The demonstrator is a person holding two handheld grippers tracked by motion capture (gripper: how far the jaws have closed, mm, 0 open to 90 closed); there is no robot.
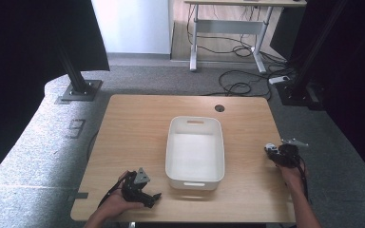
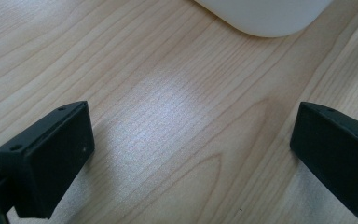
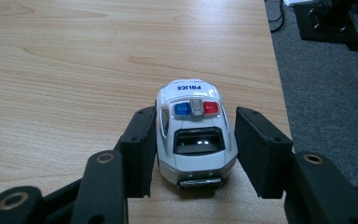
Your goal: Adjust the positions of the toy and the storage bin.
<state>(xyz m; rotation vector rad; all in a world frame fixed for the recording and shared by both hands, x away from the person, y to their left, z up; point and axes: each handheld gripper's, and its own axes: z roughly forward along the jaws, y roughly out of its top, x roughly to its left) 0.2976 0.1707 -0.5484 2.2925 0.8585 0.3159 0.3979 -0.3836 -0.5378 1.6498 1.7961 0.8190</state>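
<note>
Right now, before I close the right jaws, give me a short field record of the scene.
held item: none
toy police car: on the table near its right edge, between the right gripper jaws; left pad at its side, small gap at the right pad
left gripper: open over bare wood, near the bin's corner
white bin: mid-table, looks empty

A white plastic bin (image 1: 195,152) stands at the centre of the wooden table (image 1: 133,128) and is the one large obstacle on it. From the bin's 9 o'clock round to its 12 o'clock the tabletop lies bare, open for passing. At its 3 o'clock a narrower bare strip runs to the table edge, where a toy police car (image 3: 193,130) stands between the jaws of the right gripper (image 3: 193,151).
</note>
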